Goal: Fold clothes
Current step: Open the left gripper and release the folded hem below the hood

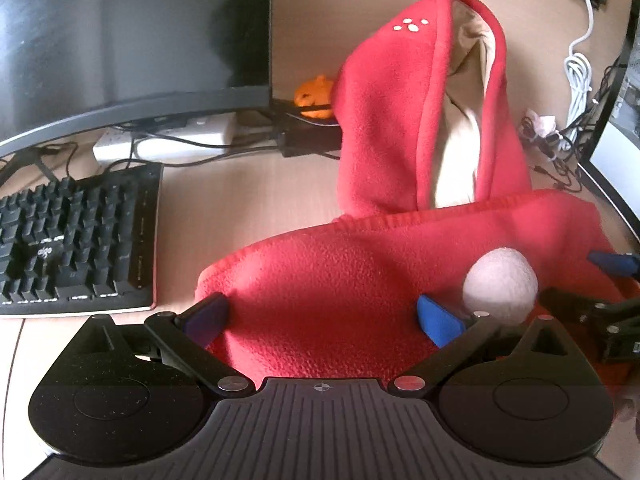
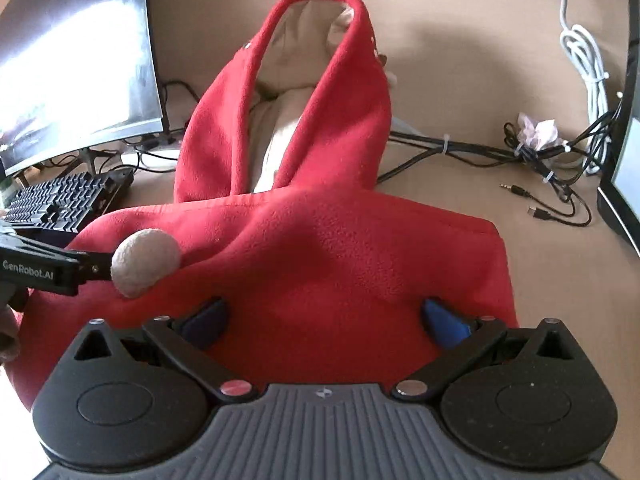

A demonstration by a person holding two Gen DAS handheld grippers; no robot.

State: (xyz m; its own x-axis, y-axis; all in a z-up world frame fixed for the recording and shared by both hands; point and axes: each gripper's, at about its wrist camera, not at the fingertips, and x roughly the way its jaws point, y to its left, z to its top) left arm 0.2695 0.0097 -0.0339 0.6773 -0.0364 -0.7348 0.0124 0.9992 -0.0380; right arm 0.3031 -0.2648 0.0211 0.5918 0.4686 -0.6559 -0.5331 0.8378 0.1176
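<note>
A red fleece hooded garment lies on the wooden desk, its hood with cream lining standing up at the back. It also shows in the right wrist view, hood behind. A pale pompom rests on the fabric, seen too in the right wrist view. My left gripper is open, its blue pads wide apart over the near edge of the fabric. My right gripper is open the same way over the fabric. The left gripper's body shows at the left.
A black keyboard and a monitor stand at the left. An orange toy and a power strip sit behind. Black cables, a white cable and another screen are at the right.
</note>
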